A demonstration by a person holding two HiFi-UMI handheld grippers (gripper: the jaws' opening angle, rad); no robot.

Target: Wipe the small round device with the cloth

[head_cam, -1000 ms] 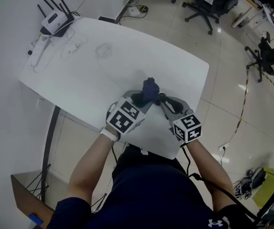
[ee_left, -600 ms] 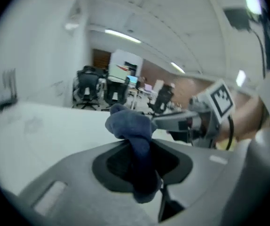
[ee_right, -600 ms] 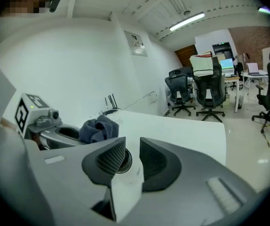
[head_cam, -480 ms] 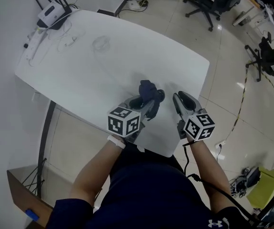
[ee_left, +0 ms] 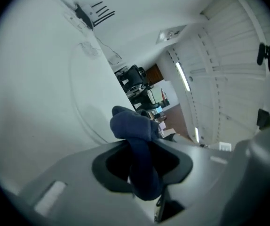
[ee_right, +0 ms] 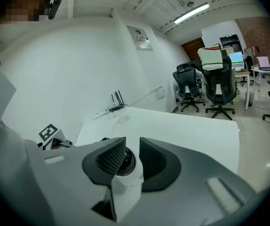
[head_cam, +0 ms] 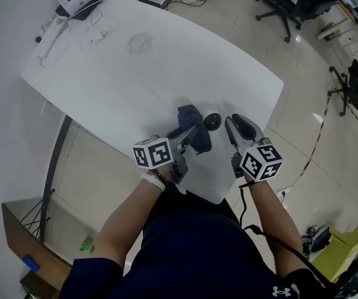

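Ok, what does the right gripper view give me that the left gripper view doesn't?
Only the right gripper view: the small round device gripped between the jaws of the right gripper, with the left gripper's marker cube off to its side.
Only the left gripper view: the dark blue cloth clamped in the left gripper, bunched up past the jaws.
Both: the white table ahead of the jaws, and the router with its antennas at the far end.
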